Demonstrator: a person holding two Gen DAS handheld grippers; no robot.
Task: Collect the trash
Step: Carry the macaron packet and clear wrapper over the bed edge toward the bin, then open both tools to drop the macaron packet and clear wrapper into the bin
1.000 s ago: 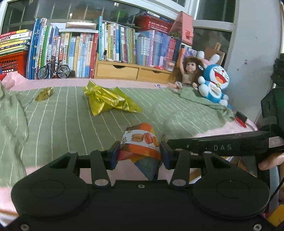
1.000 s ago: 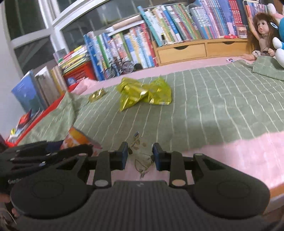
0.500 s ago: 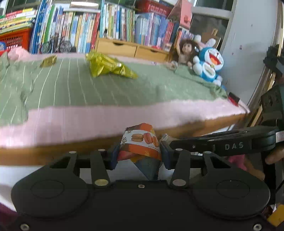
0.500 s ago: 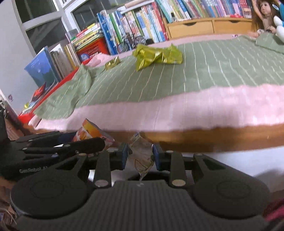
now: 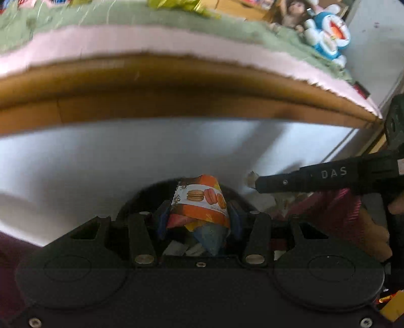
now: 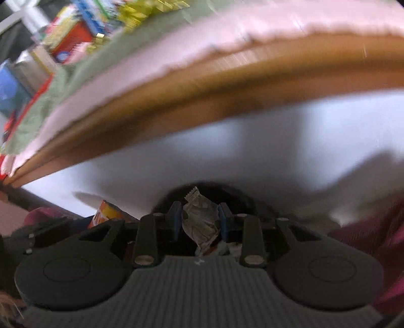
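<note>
Left gripper [image 5: 198, 218]: clenched on an orange wrapper [image 5: 199, 201] printed with macarons; the blue pads press both its sides.
Right gripper [image 6: 198, 220]: clenched on a crumpled clear wrapper [image 6: 200, 222], held between its pads.
Bin [image 5: 151, 194]: a dark round rim shows just behind each held wrapper; white scraps lie inside, under the fingers.
Bed [image 5: 176, 85]: its wooden edge now arches high across both views, with pink sheet and green blanket above, all blurred.
Gold wrappers [image 5: 176, 3]: on the blanket at the top edge, well apart from both grippers, not yet collected.
Just changed: both grippers have come down off the bed and tilted downward, side by side, to hang above the bin.
Meaning for the task: the carry looks finished; the drop is probably next, and neither wrapper has been let go.
Against the earlier frame: a second ago the blanket filled both views at bed height; the grips themselves look the same.
</note>
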